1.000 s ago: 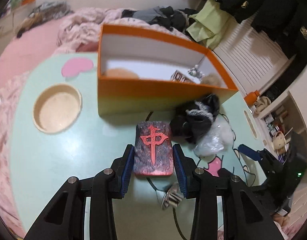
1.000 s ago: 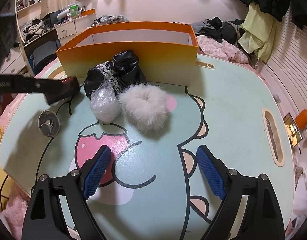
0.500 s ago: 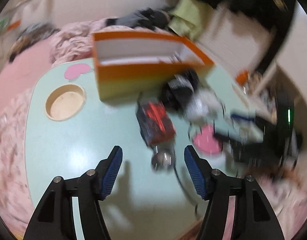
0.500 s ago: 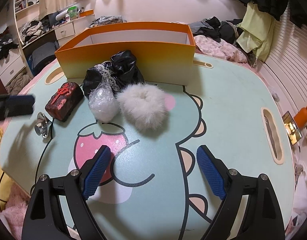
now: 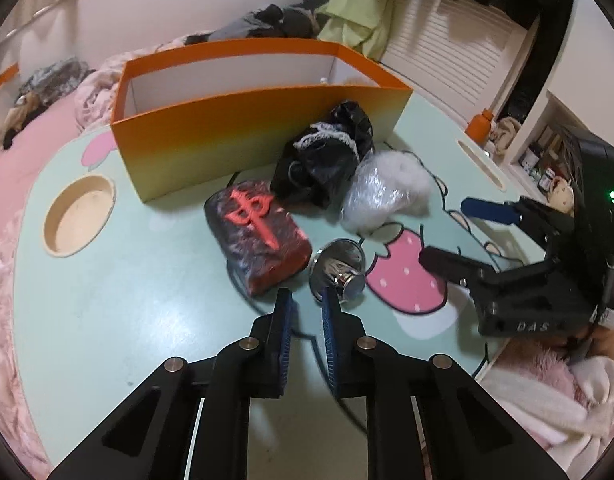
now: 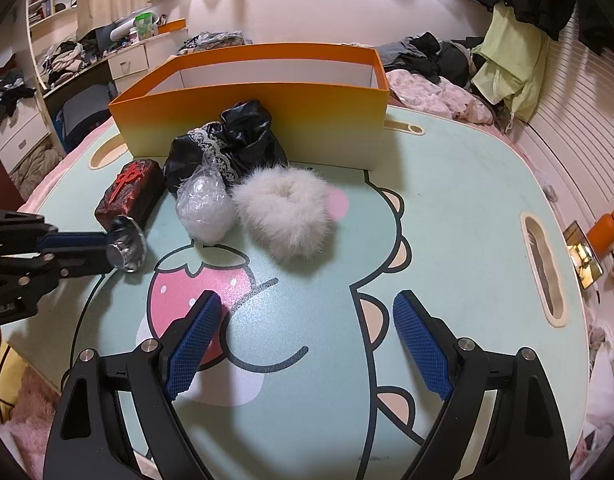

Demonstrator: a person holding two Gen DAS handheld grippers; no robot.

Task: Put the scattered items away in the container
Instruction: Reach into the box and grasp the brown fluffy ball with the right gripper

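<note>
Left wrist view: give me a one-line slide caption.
Left gripper shut beside a shiny metal piece, with the red-marked block and orange box ahead on the table.

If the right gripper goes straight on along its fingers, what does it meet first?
Probably the bare table itself, on the printed cartoon, since the right gripper points steeply down with its jaws open. Further along that line, slightly left, lies the white fluffy scrunchie, then the orange box. Depth is uncertain.
</note>
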